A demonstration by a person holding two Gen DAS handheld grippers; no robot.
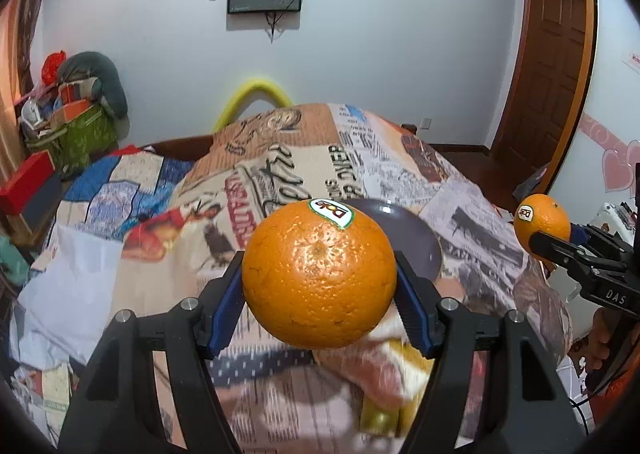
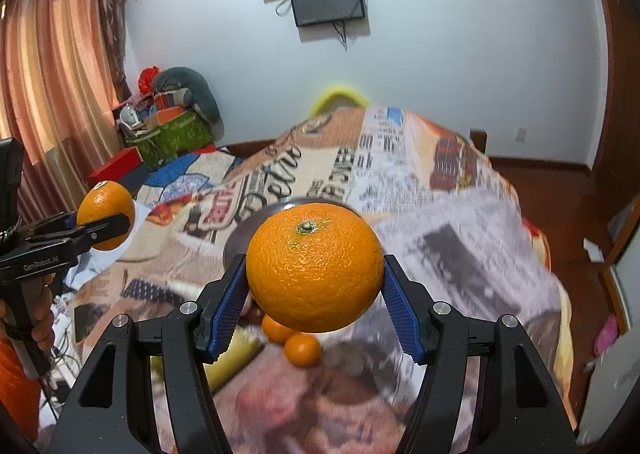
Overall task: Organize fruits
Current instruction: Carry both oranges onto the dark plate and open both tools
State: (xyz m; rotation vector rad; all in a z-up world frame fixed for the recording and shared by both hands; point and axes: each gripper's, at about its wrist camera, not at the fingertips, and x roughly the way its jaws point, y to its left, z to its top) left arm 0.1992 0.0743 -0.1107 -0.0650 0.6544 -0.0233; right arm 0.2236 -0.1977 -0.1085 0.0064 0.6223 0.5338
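**Two oranges held above the bed**

Frame centre: an orange [image 1: 319, 274] between the left gripper [image 1: 320, 286] jaws, plate [image 1: 416, 238] behind. Right edge: the right gripper [image 1: 560, 250] holds another orange [image 1: 540, 215]. Two small oranges [image 2: 298, 346] lie lower centre on the bed [image 2: 460, 213].

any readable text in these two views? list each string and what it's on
"Dole": sticker on the orange held in the left gripper, upside down.
"Dole": sticker on the second orange held in the right gripper.
"DAS": right gripper body, left wrist view.
"GenRobot.AI": left gripper body, right wrist view.
"OVER": print on the bedspread, sideways.
Other bedspread print: too warped or blurred to read reliably.
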